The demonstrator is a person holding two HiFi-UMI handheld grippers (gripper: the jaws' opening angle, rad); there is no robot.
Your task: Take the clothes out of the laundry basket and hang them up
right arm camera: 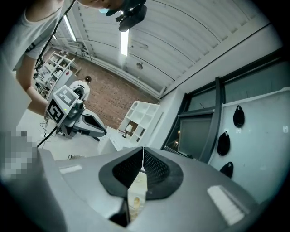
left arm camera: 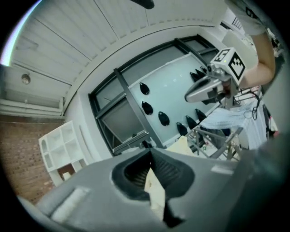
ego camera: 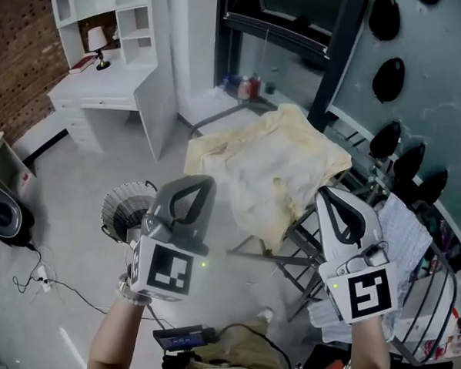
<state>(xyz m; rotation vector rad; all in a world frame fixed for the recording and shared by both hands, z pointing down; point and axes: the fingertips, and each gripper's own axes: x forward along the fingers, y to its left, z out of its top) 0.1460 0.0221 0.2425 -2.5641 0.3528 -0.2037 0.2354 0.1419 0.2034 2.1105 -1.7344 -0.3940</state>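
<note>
Hanging step: left tongs [ego camera: 202, 180] and right tongs [ego camera: 323, 192] each clamp the pale yellow crumpled garment [ego camera: 270, 163], seemingly spread above the grey metal drying rack [ego camera: 277, 259]; next, drape it evenly, then release.

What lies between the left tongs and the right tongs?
In the head view, a pale yellow cloth spread over the drying rack. Both gripper views show the left tongs and right tongs shut on it.
</note>
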